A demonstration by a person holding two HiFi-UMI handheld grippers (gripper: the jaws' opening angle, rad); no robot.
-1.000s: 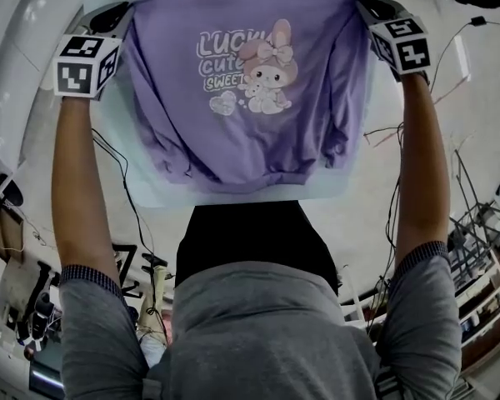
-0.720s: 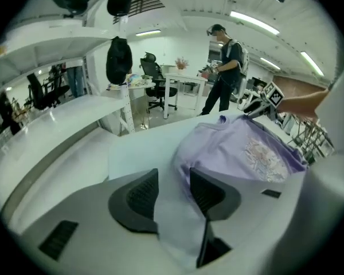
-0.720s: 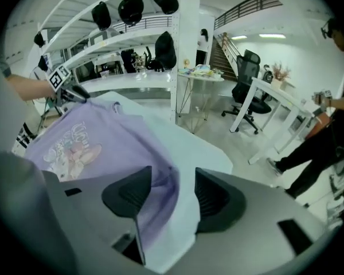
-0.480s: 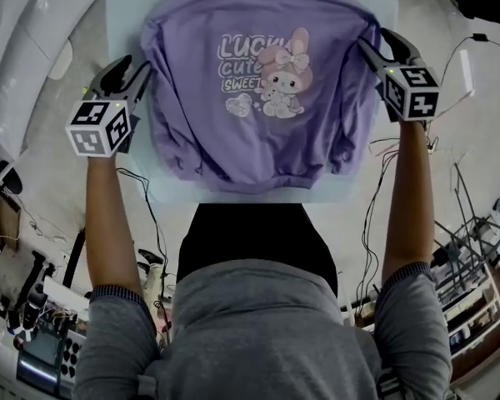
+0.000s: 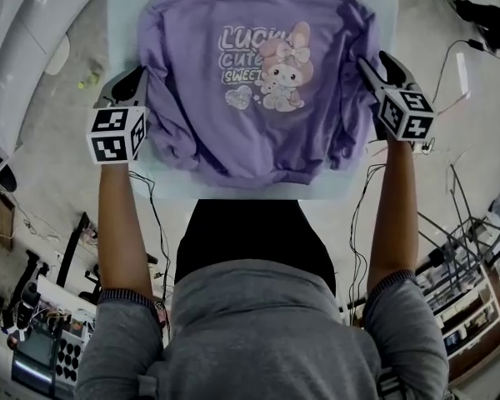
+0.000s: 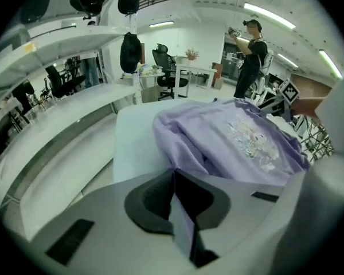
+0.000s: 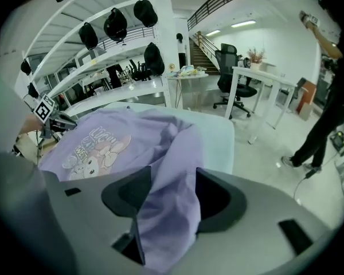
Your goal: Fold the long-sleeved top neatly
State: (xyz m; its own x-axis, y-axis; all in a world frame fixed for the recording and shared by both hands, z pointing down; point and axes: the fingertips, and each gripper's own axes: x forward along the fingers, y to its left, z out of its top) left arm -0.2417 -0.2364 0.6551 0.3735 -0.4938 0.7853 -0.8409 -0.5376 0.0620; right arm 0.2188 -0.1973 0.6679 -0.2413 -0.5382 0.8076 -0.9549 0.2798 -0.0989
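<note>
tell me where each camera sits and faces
Head view: on the person's head, steeply down at the purple sweatshirt on the table; shows torso, forearms, left gripper, right gripper.
Left gripper view: on that gripper, facing across the sweatshirt; its fingers, just closed, pinch a sleeve.
Right gripper view: on that gripper, facing back across it; its fingers, just opened, straddle the other sleeve.
Shared: each gripper view shows the other's marker cube.

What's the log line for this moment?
left gripper: just closed on top | right gripper: just opened, sleeve between jaws | top: spread face-up on table
</note>
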